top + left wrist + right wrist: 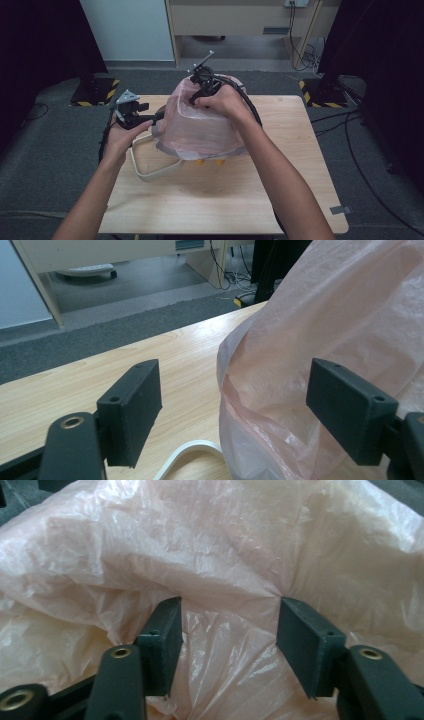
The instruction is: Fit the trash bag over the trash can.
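A person's two forearms reach in over a light wooden table [280,195]. A pink translucent plastic bag [200,125] sits draped over a bulky shape near the table's far edge, a little left of centre. A white curved handle [150,172] pokes out from under it toward the near left.

The right gripper [202,87] presses into the top of the bag; its jaws stand part open with crinkled film bunched between them, the pads not clearly pinching it.

The left gripper [150,117] sits at the bag's left side. Its jaws are spread wide, with the bag's edge between them and against the right jaw.
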{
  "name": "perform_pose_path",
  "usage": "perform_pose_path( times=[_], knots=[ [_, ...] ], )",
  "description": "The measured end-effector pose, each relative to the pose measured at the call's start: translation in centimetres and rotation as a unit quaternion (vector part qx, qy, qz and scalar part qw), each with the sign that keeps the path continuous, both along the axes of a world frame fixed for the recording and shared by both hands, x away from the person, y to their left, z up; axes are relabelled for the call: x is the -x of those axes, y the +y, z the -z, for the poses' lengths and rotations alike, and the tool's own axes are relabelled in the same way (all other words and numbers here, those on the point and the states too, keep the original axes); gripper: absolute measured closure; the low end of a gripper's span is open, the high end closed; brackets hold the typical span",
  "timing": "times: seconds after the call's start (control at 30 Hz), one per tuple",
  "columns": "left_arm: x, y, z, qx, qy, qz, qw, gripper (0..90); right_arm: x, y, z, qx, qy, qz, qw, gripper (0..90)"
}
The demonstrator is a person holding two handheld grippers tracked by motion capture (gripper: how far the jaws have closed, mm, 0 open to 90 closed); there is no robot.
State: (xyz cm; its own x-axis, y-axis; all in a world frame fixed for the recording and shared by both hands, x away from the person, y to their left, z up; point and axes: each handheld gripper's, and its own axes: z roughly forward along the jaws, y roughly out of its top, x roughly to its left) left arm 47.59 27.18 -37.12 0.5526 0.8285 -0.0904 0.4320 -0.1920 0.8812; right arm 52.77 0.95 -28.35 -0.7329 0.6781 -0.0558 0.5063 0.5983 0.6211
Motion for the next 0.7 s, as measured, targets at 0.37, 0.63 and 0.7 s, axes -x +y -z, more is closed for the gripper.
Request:
perform_pose_path(
  times=[0.37,0.63,0.7],
  knots=[
    [-0.07,0.03,0.32,0.002,0.002,0.0,1.0,21.2,0.17,0.11,-0.17,-0.004,-0.008,0.002,1.0,34.2],
    [-0.11,0.04,0.48,0.001,0.004,0.002,1.0,21.0,0.4,0.6,0.0,-0.002,-0.004,-0.002,1.0,29.5],
    [-0.13,0.06,0.47,0.001,0.004,0.001,1.0,21.0,0.36,0.67,0.05,-0.001,-0.003,-0.004,1.0,29.2]
  ],
)
